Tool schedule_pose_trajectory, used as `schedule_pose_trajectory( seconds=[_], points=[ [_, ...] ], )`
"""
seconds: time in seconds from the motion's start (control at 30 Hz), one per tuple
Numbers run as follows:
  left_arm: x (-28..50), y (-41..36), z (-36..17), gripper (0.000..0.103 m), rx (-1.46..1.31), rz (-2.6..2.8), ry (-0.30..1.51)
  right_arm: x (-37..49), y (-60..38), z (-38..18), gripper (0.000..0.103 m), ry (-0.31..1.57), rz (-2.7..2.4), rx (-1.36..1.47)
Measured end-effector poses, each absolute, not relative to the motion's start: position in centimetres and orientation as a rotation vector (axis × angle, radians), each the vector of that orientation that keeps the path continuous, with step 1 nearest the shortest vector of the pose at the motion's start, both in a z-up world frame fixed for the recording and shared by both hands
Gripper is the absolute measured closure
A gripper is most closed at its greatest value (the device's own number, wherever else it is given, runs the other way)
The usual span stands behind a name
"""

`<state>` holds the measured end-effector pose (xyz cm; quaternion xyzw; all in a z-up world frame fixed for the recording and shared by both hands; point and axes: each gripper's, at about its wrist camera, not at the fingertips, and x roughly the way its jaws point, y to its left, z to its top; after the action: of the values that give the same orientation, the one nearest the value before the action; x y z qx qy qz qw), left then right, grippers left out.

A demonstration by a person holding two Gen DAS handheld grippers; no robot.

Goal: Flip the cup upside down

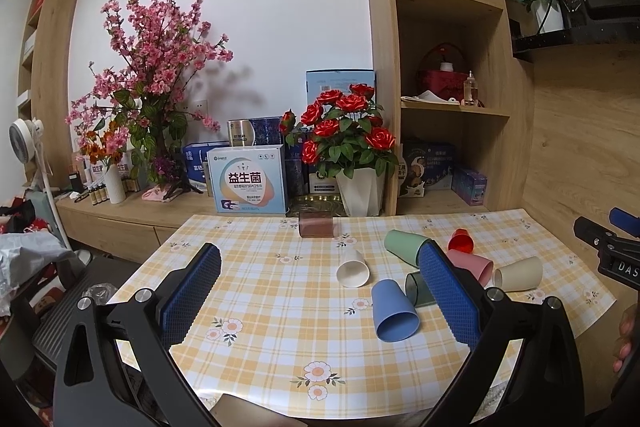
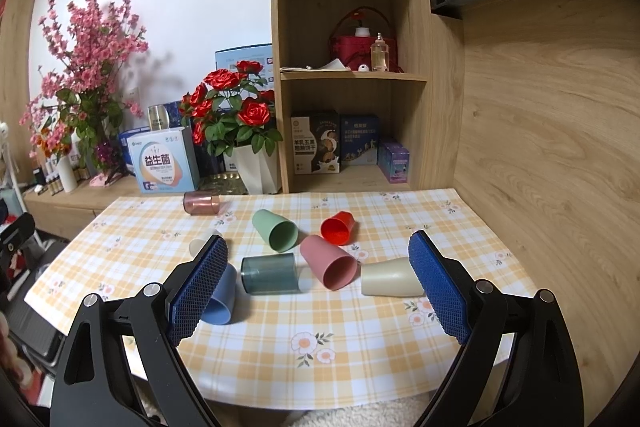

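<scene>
left tongs: the left gripper (image 1: 320, 291) is spread wide with nothing between its blue ribbed pads, hovering over the near edge of the yellow plaid tablecloth (image 1: 260, 291).
right tongs: the right gripper (image 2: 318, 285) is also released and empty, above the near edge.
cups: eight lie on their sides, none inverted yet.
likely target (judgement): the translucent grey-teal plastic cup (image 2: 270, 274), dead centre between the right pads at 12 o'clock.
its axis: roughly 9-to-3 across the right view, mouth toward 3.
neighbours: pink matte plastic cup (image 2: 330, 263) just beside it at 2 o'clock; blue plastic cup (image 2: 220, 297) at 8 o'clock, part hidden by the left pad; cream cup (image 2: 390, 279) at 3 o'clock.
nearer arm: right. In the left view the grey-teal cup (image 1: 416, 289) sits mostly behind a pad.
alt for left: the blue cup (image 1: 392, 311), mouth toward 5 o'clock.
next move (judgement): grasp across the wall, then roll the wrist until the mouth faces down.
</scene>
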<state>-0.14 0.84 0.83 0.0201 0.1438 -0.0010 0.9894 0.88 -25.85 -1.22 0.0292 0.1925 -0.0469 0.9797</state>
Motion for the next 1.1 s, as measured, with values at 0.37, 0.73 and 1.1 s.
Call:
schedule_pose_trajectory(
  seconds=[0.37,0.73,1.1],
  points=[
    [-0.11,0.88,0.87,0.006,0.038,0.0,0.29,0.85,-25.84,-1.31,0.014,0.388,-0.094,0.06],
    [-0.12,0.96,0.77,0.006,0.039,0.0,0.29,0.95,-25.78,-1.4,0.014,0.39,-0.097,0.063],
    [-0.14,1.0,0.89,0.006,0.039,-0.002,0.291,0.97,-25.84,-1.32,0.014,0.393,-0.096,0.065]
  ],
)
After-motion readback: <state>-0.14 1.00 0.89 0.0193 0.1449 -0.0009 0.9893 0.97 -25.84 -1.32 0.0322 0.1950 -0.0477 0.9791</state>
